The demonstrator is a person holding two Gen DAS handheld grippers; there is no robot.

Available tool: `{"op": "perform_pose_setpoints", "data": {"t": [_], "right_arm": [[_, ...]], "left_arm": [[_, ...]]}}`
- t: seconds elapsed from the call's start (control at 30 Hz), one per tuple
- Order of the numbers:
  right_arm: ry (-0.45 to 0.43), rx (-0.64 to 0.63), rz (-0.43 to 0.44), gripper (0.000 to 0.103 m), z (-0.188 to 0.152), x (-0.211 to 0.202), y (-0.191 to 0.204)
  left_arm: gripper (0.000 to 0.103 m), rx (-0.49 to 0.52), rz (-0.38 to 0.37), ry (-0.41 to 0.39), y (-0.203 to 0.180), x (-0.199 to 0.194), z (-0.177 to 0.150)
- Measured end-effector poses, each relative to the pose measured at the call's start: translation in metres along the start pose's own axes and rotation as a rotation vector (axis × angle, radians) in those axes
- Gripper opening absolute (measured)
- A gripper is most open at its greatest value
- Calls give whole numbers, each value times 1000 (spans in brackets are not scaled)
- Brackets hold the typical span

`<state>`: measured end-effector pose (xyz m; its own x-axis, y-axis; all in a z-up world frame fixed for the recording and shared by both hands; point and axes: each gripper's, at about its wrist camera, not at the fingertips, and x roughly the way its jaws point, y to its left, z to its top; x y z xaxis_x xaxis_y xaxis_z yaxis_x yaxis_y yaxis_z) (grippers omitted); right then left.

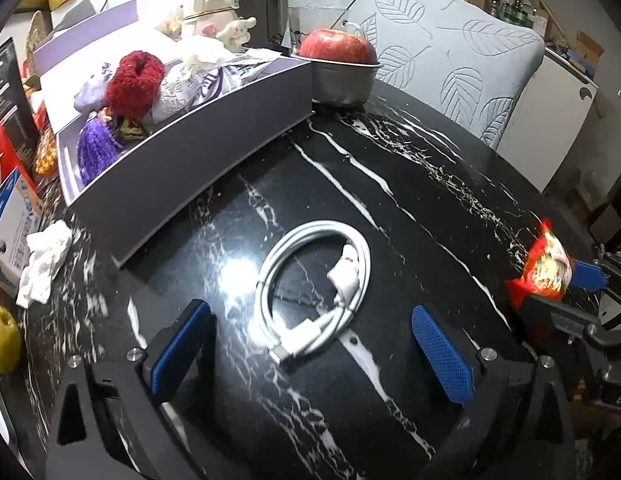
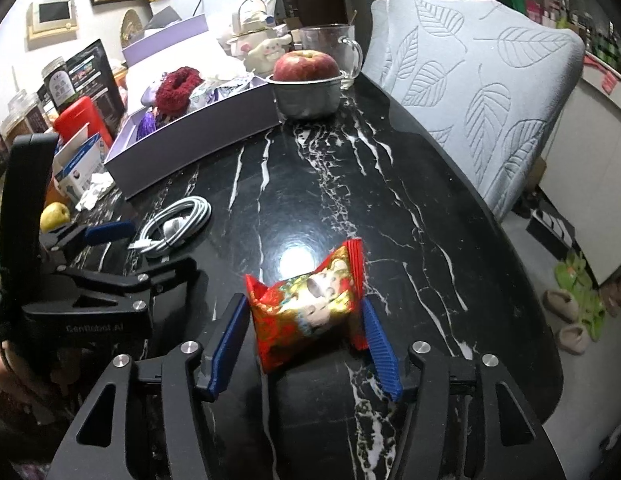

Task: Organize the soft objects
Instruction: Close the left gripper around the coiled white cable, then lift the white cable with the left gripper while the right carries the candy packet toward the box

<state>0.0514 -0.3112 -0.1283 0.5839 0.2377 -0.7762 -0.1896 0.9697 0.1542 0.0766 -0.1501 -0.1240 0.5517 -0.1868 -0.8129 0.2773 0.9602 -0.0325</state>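
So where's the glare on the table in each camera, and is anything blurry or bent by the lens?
Left wrist view: a bright glare spot on the black marble table just left of the white cable; the purple box edge bows with fisheye distortion; the snack packet is smeared at the right edge. Right wrist view: the glare sits just beyond the packet, whose print looks slightly soft.
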Motion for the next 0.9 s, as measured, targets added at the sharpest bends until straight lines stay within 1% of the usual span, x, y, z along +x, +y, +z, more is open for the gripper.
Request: {"op": "perform_pose_setpoints", "data": {"t": [0.17, 0.23, 0.27, 0.3, 0.33, 0.37, 0.43, 0.5, 0.53, 0.57, 0.6, 0.7, 0.77, 0.9], "right_arm": [[4, -5, -9, 66, 2, 7, 1], [-2, -4, -7, 67, 3, 9, 0], [-4, -8, -10, 68, 4, 10, 1], [-5, -13, -15, 68, 5, 11, 2], [-6, -19, -23, 68, 5, 12, 3], [-7, -24, -30, 68, 6, 13, 4], [-9, -37, -40, 67, 6, 14, 6], [-11, -60, -50, 57, 6, 15, 9], [-12, -69, -58, 50, 6, 15, 10], [-12, -65, -64, 46, 6, 15, 9], [-13, -59, -62, 44, 6, 15, 8], [-18, -44, -51, 41, 5, 13, 4], [-21, -31, -60, 39, 4, 11, 3], [-33, 5, -51, 38, 2, 5, -1]], "left_arm": [[102, 4, -3, 0, 2, 6, 9], [91, 1, -2, -3, 3, 8, 11], [80, 5, -5, -13, 3, 7, 13], [70, 12, -9, -24, 1, 6, 14], [66, 19, -15, -30, 0, 6, 15], [56, 27, -22, -35, -2, 5, 16], [56, 45, -33, -43, -6, 4, 16], [55, 54, -42, -40, -7, 4, 16], [55, 56, -44, -40, -8, 4, 17], [55, 56, -44, -40, -8, 4, 17], [55, 56, -46, -40, -8, 4, 17], [55, 52, -47, -38, -8, 4, 16], [55, 45, -53, -34, -7, 2, 15], [55, 39, -64, -34, -7, -2, 13]]}}
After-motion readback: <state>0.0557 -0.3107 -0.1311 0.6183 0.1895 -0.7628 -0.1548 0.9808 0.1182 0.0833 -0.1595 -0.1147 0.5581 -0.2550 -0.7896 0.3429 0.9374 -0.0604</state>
